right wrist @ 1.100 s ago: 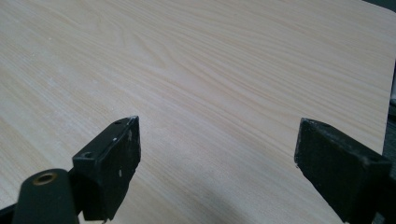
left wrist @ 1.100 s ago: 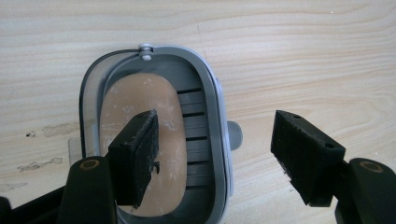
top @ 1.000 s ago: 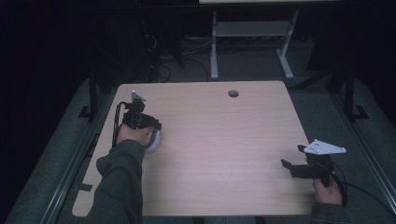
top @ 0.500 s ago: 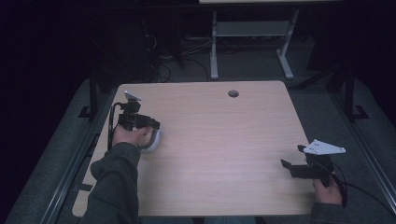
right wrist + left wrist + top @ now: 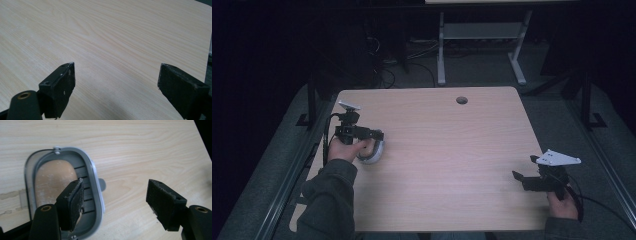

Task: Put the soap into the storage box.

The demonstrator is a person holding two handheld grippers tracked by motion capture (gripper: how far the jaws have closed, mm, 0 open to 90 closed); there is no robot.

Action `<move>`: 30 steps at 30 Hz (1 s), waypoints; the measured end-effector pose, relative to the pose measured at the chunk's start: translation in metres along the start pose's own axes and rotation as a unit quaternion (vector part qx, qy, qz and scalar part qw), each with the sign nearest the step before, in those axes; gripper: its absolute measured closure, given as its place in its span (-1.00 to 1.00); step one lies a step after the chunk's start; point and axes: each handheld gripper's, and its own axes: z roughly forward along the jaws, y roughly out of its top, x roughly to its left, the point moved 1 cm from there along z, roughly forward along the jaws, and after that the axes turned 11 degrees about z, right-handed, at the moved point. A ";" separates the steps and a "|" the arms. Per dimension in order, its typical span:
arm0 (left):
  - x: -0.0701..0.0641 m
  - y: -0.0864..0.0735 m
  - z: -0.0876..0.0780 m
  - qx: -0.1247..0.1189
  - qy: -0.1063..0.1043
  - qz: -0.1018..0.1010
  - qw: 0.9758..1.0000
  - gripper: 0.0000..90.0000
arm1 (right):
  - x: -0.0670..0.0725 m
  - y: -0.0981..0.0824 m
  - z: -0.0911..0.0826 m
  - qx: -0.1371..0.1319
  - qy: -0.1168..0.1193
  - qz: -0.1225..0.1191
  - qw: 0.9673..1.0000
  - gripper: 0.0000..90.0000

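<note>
Lying flat, grey oval container (image 5: 95, 182), long axis along left tool (image 5: 117, 200)

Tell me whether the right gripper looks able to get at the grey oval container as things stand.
Probably not without a long reach: the right gripper sits at the table's opposite side from the grey oval container. The wood between is bare, but the left gripper straddles its rim.

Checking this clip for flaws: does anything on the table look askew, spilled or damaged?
Pale smears mark the table beside the grey oval frame, whose rim sits between the left gripper's open jaws. Nothing else stands out.
</note>
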 end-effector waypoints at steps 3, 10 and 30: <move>-0.003 -0.003 -0.001 -0.008 -0.012 0.005 1.000 -0.34 | 0.000 0.000 0.000 0.002 0.000 -0.001 1.000 -0.69; -0.009 -0.008 -0.006 -0.020 -0.028 0.020 0.999 -0.35 | 0.000 0.000 0.000 0.002 -0.001 0.000 1.000 -0.69; -0.017 -0.032 -0.014 -0.038 -0.058 0.054 0.996 -0.37 | 0.000 0.000 0.000 0.004 -0.004 -0.001 1.000 -0.69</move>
